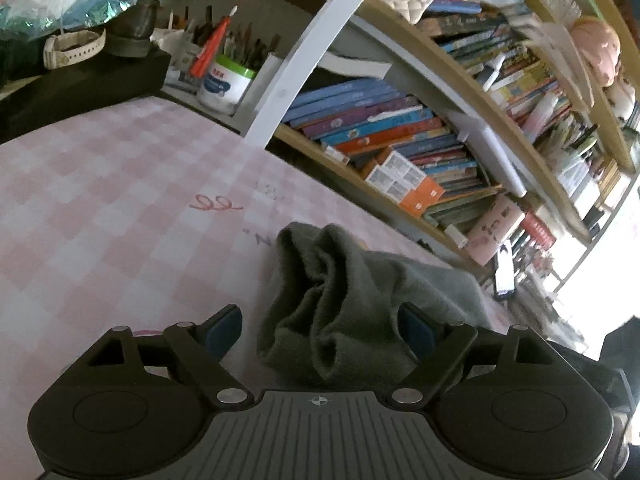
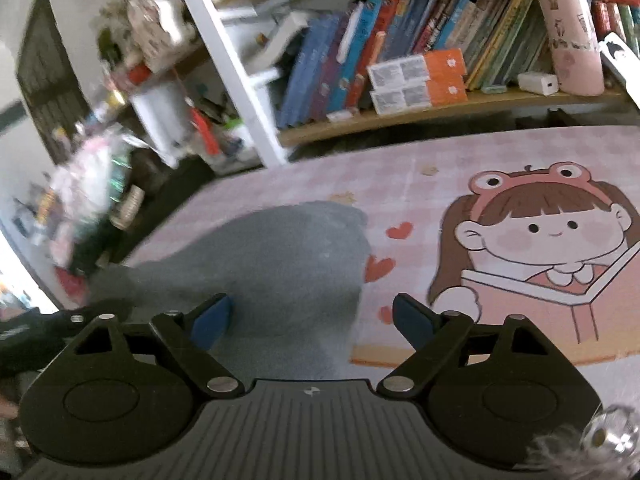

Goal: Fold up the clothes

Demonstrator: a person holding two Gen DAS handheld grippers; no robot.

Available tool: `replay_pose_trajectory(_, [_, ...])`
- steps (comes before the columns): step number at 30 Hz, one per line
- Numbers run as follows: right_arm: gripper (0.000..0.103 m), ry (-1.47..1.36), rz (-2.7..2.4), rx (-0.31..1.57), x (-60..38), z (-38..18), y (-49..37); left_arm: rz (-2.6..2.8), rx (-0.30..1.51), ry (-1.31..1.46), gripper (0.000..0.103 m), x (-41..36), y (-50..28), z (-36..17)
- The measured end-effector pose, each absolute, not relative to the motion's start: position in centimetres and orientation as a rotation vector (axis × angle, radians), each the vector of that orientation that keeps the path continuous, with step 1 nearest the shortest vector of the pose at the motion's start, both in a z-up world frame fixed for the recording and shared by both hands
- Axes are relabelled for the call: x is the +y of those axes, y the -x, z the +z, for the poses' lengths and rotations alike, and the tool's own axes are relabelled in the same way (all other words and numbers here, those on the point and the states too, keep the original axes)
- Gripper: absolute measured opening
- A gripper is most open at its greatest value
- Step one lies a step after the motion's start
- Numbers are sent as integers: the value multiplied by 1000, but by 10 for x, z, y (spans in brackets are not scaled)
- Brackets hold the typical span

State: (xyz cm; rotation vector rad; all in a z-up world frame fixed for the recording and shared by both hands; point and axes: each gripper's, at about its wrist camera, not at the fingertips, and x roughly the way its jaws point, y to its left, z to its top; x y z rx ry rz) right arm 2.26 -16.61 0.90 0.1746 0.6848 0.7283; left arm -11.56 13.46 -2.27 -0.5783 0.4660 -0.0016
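Right now the left tongs (image 1: 320, 330) are standing wide open over the pink checked bench (image 1: 100, 200), with a bunched grey-green garment (image 1: 340, 288) lying between the two blue pads (image 1: 224, 328). The cloth is touching or just covering the right-hand pad, while the other pad is sitting clear of it, so nothing is being gripped. The garment's crumpled end is rising in folds just ahead of the tongs, and the rest is spreading flat toward the bench's far edge, where a bookshelf (image 1: 400, 136) full of coloured books is running along behind. A white cup of pens (image 1: 224, 84) is standing beyond the bench's far left corner.

The right tongs (image 2: 312, 322) are also gaping wide and holding nothing. In the right wrist view the garment (image 2: 280, 256) is lying flat on the bench (image 2: 400, 168), passing under the left pad (image 2: 212, 322), with its edge ending between the pads. A cartoon girl print (image 2: 540, 248) is showing on the bench surface beside the cloth.
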Motion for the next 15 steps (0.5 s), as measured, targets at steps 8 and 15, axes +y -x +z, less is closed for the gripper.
replay_pose_trajectory(8, [89,-240,737,741,-172,-7,-38,-35,487,580,87,133,108,-28])
replay_pose_trajectory(15, [86,-342,790,795,-186,-6,-26,-84,506,650,87,137,101,-35])
